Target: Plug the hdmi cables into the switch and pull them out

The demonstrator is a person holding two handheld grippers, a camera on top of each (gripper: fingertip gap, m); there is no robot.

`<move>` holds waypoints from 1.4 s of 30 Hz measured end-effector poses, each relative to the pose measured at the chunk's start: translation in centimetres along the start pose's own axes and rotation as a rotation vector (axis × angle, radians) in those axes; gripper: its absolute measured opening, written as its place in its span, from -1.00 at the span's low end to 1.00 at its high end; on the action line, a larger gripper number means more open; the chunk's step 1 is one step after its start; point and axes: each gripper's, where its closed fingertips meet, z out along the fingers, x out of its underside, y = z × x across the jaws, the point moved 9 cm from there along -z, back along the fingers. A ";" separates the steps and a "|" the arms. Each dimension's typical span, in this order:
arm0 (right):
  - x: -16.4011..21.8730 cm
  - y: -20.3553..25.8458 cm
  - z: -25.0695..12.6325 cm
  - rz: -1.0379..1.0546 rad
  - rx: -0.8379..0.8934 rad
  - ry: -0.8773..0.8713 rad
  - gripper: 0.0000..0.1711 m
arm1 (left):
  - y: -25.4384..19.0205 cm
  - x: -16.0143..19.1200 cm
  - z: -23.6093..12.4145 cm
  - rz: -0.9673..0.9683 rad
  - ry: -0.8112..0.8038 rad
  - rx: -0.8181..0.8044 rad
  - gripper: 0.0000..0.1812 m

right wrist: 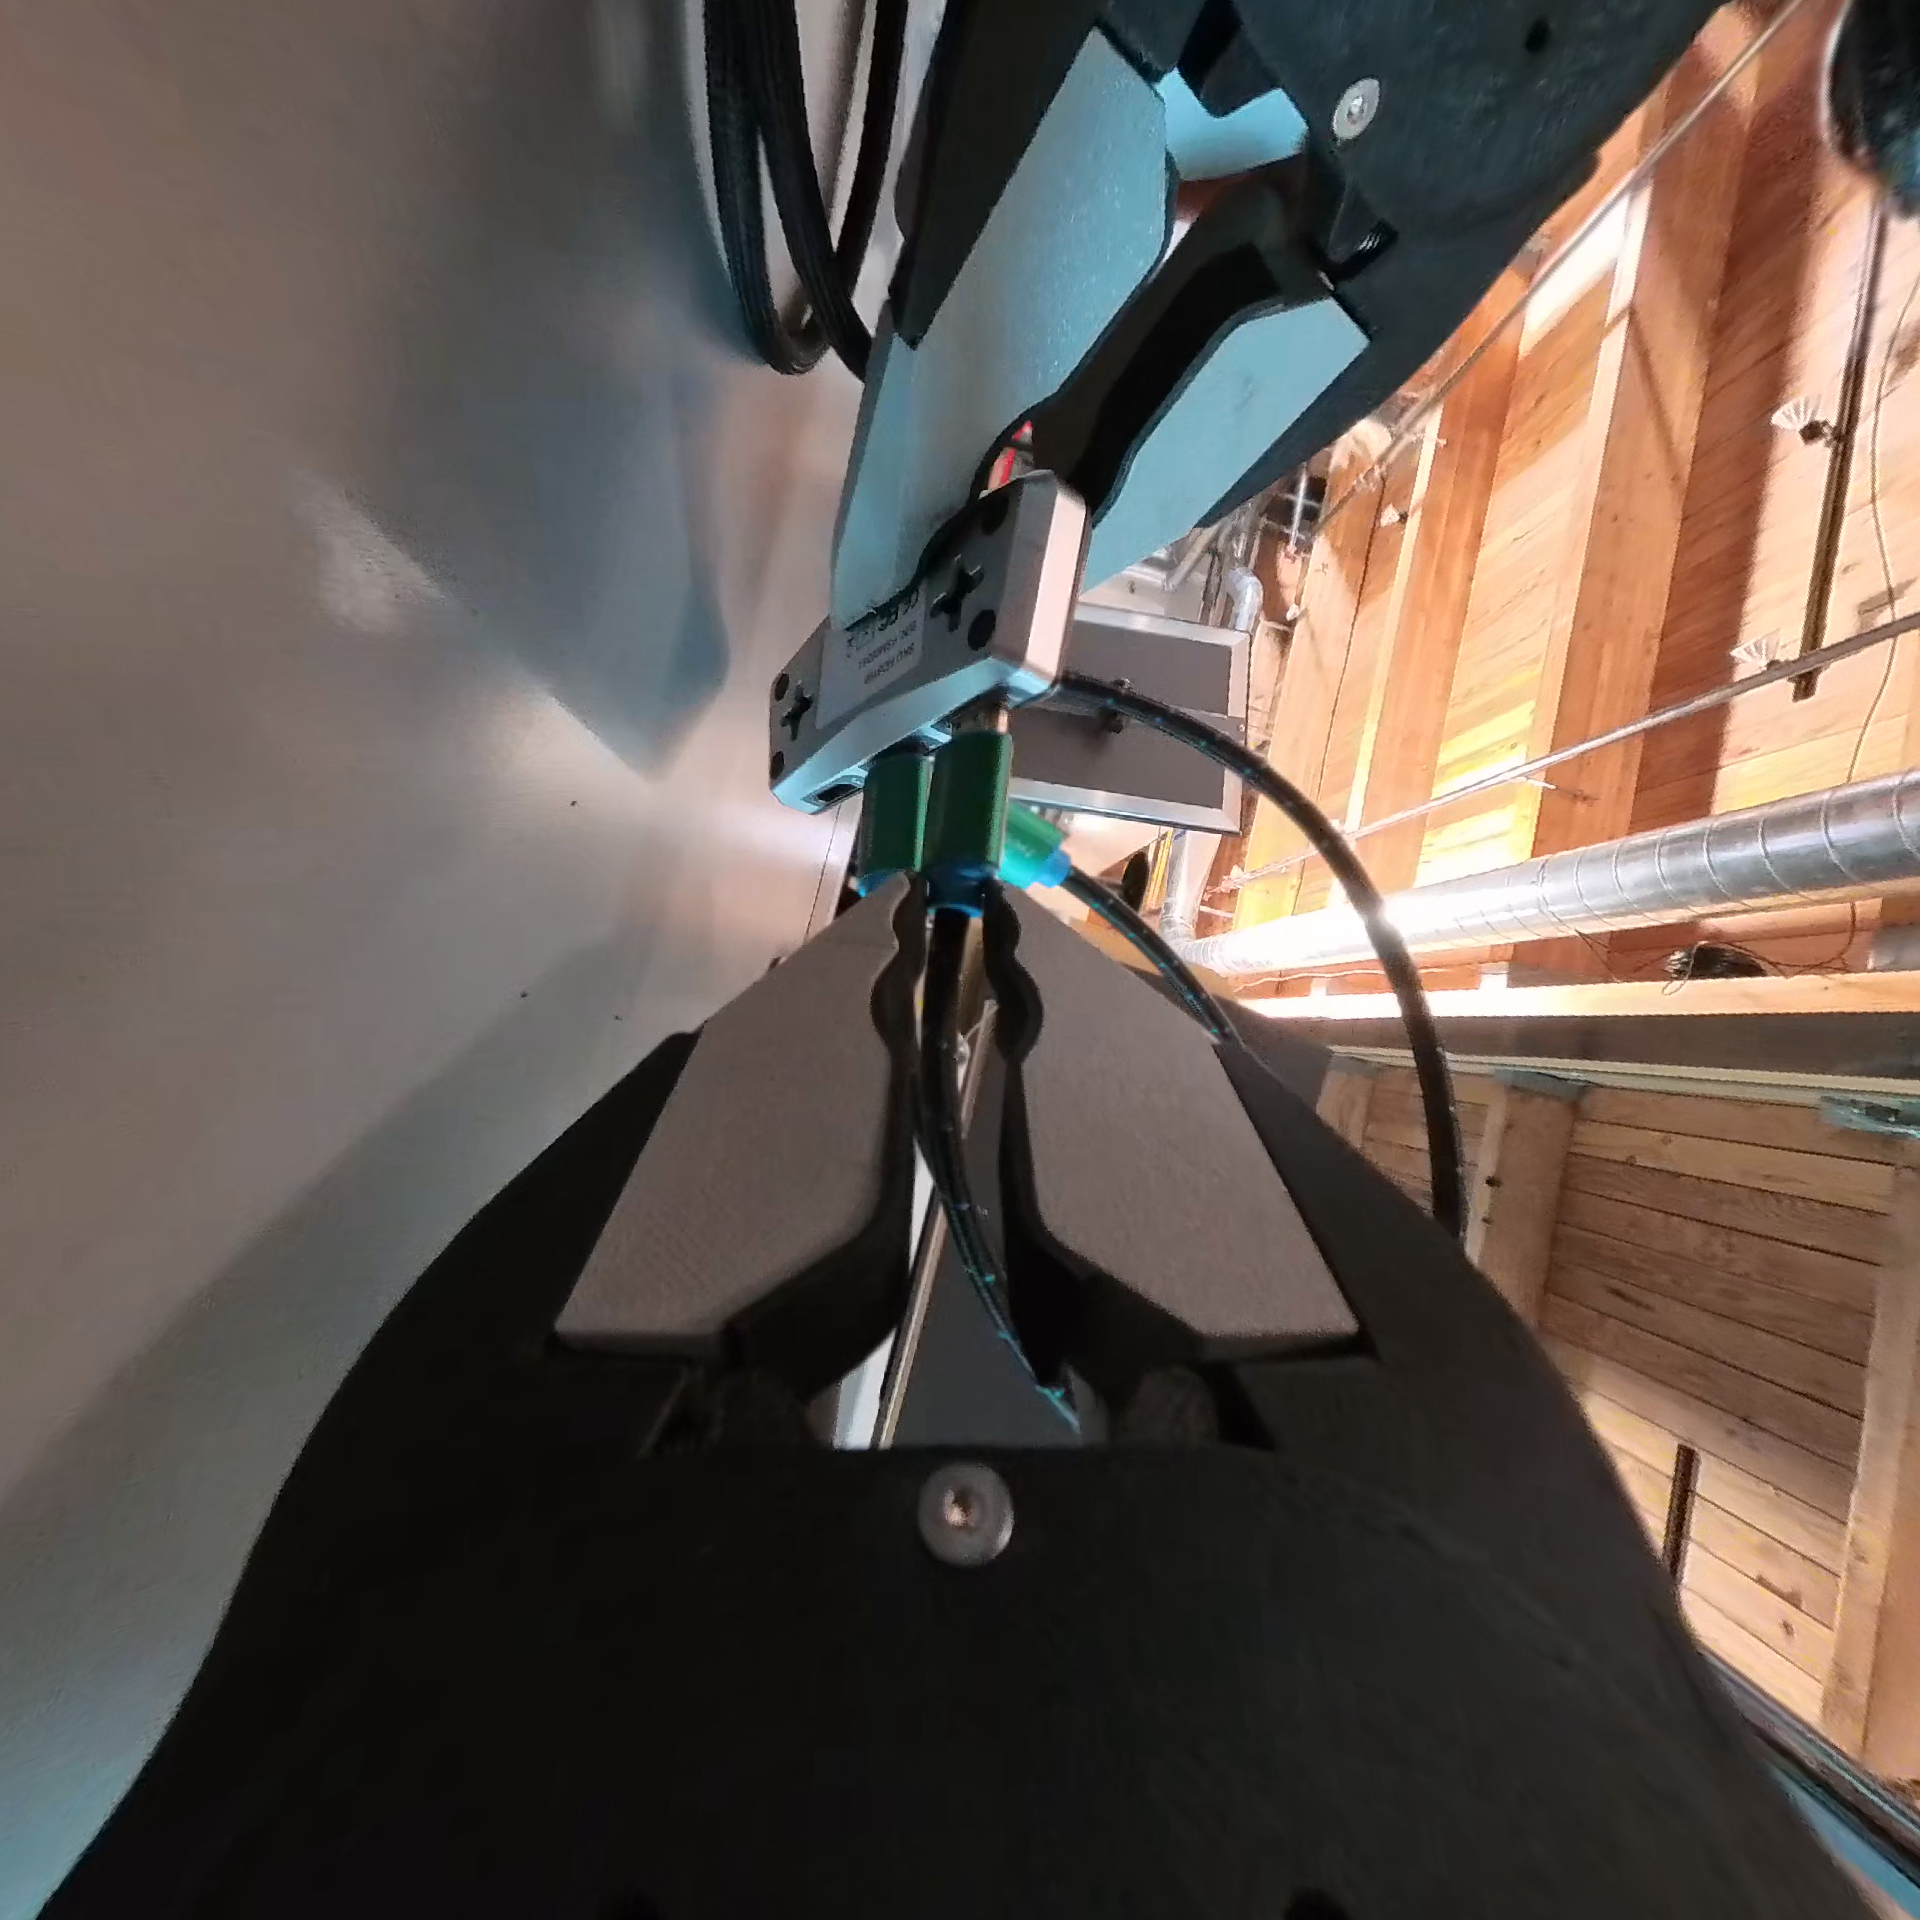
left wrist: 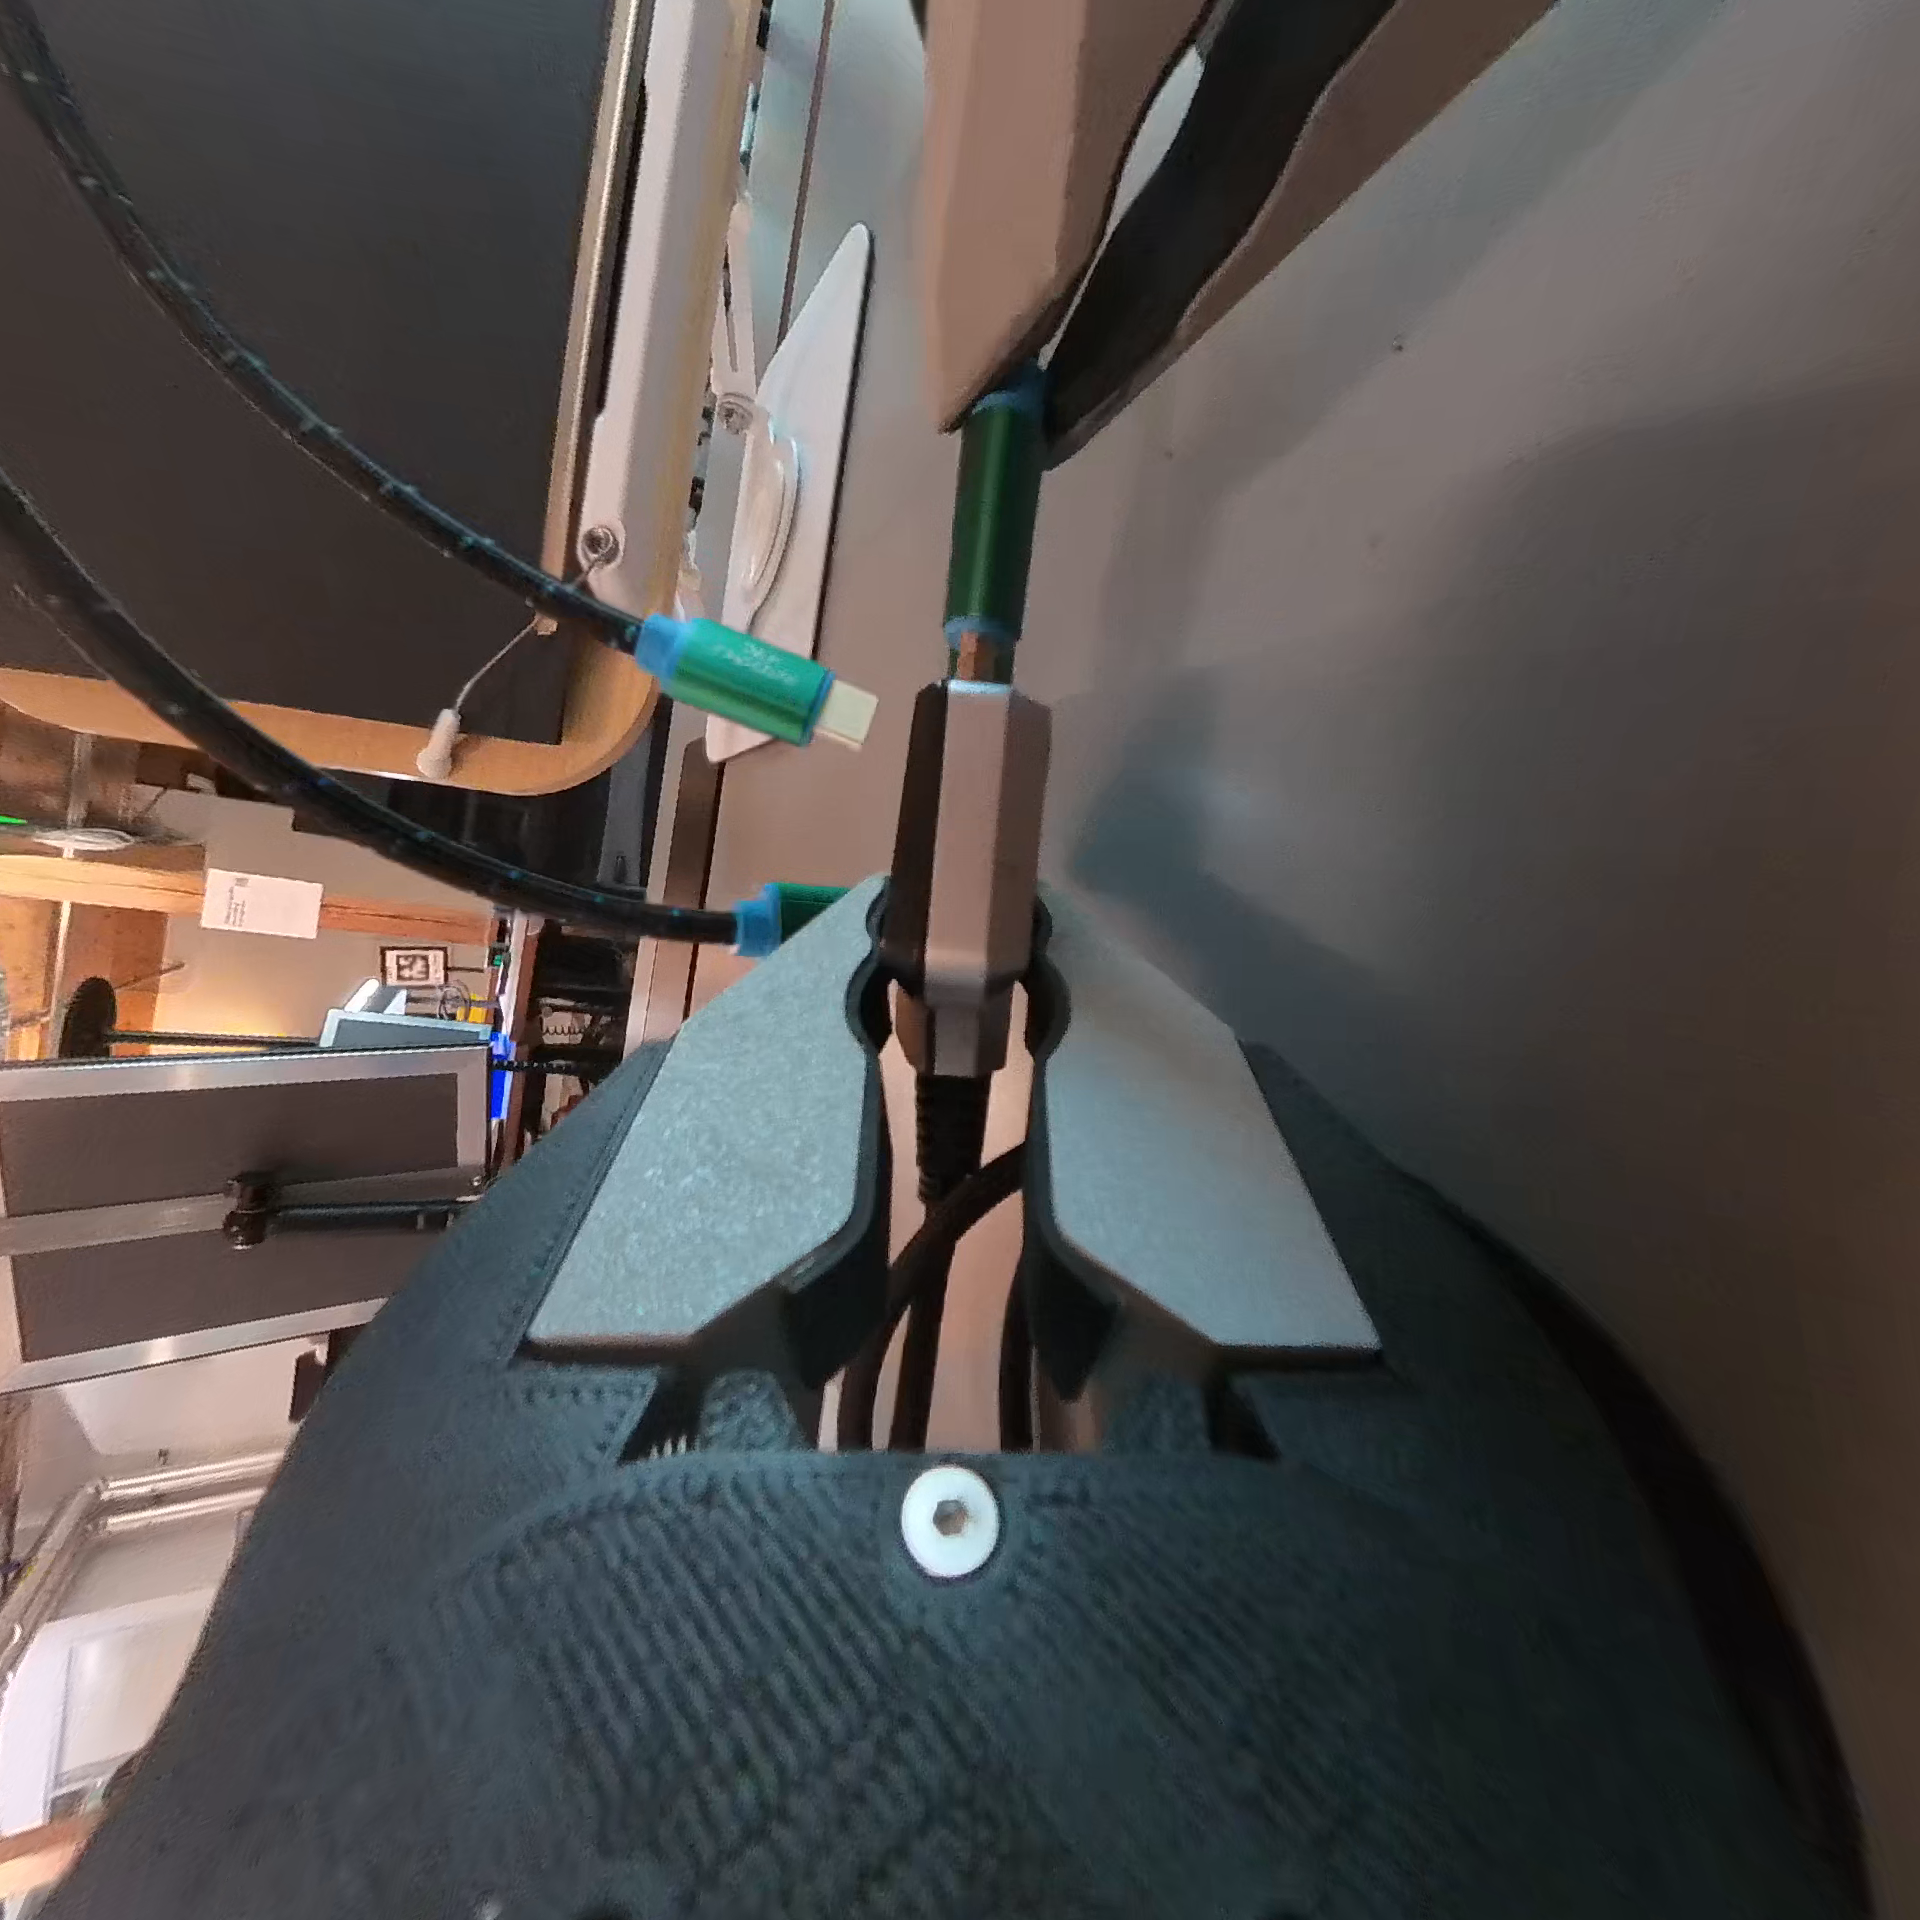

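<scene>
My left gripper [left wrist: 961, 940] is shut on the silver switch [left wrist: 971, 831], whose black braided lead [left wrist: 940, 1153] runs back between the fingers. The switch also shows in the right wrist view [right wrist: 925, 665]. My right gripper [right wrist: 954, 912] is shut on the blue-collared tail of a green HDMI plug [right wrist: 968, 795], also seen in the left wrist view [left wrist: 987, 530]. Its metal tip sits at a switch port with a short length of metal showing. A second green plug [right wrist: 894, 810] stands beside it; whether it is seated I cannot tell. A third plug [left wrist: 758, 681] hangs free with its tip bare.
Both grippers work close to a grey tabletop [left wrist: 1507, 831], which shows tilted on its side. Black speckled HDMI cables [left wrist: 312, 416] loop off to the left. A coil of braided cable [right wrist: 790, 208] lies on the table. Wooden ceiling beams and a metal duct [right wrist: 1610, 883] fill the background. The left gripper's tips are roughly 7 centimetres from the right gripper's.
</scene>
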 end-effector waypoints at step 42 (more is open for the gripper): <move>1.9 -6.3 -1.2 0.840 0.034 -0.153 -0.80 | 3.7 -0.8 -0.6 -0.485 -0.101 -0.116 -0.77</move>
